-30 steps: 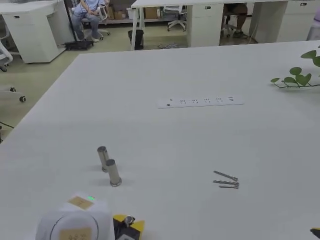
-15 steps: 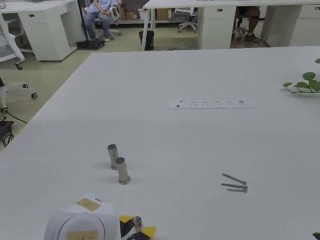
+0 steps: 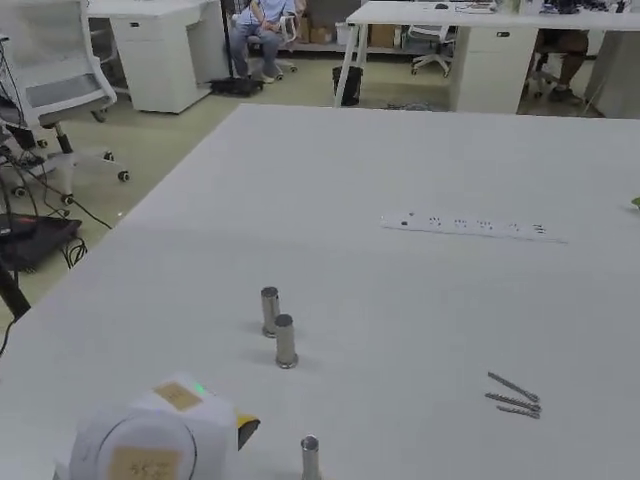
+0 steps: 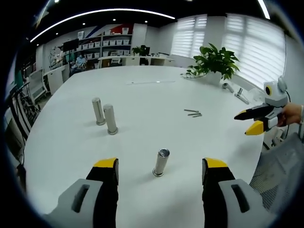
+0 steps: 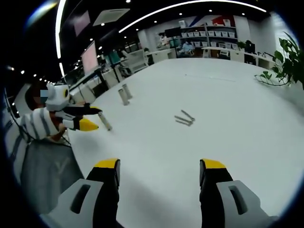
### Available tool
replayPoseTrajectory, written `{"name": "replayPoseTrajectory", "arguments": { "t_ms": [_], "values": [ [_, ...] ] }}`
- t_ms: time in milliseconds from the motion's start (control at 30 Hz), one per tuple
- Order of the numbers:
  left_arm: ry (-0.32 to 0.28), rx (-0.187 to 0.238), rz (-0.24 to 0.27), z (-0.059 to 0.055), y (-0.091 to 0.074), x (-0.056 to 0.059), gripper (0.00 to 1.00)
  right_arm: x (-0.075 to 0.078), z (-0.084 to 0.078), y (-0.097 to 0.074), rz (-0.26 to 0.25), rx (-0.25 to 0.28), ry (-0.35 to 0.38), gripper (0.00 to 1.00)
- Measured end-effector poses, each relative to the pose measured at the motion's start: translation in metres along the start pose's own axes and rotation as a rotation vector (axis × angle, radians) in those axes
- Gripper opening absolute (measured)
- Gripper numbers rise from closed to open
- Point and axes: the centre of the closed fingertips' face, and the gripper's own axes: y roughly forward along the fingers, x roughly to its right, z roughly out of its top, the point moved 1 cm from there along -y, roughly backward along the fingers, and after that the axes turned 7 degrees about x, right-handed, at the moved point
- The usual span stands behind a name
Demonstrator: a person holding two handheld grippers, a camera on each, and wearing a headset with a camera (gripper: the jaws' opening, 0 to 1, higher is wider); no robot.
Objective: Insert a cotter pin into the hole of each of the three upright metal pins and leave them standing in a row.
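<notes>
Two upright metal pins stand close together on the white table. A third pin stands alone nearer to me, just right of my left gripper. In the left gripper view that pin is upright ahead of the open left gripper, untouched by the jaws. Three cotter pins lie flat to the right. My right gripper is open and holds nothing, with the cotter pins some way ahead of it.
A white power strip lies further back on the table. A potted plant stands at the far edge. Office chairs, desks and a seated person are beyond the table.
The third pin, earlier between the left gripper's yellow jaws, now stands free on the table, and the gripper has drawn back to its left. The head camera has swung left.
</notes>
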Motion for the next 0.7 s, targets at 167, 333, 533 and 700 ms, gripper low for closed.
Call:
{"name": "replayPoseTrajectory", "arguments": {
  "t_ms": [167,333,533,700],
  "values": [
    [0.013,-0.005,-0.044,-0.001,-0.008,0.006,0.93,-0.001,0.002,0.001,0.01,-0.016,-0.019,0.69],
    [-0.013,-0.039,-0.084,-0.008,-0.015,0.013,1.0,-0.001,0.007,0.001,0.016,-0.024,-0.039,0.69],
    [0.024,-0.061,-0.078,-0.013,-0.019,0.011,0.99,-0.001,0.013,0.001,0.026,-0.044,-0.088,0.69],
    [0.025,-0.09,-0.056,-0.02,-0.024,0.007,0.99,0.003,0.016,0.002,0.039,-0.068,-0.125,0.69]
  ]
}}
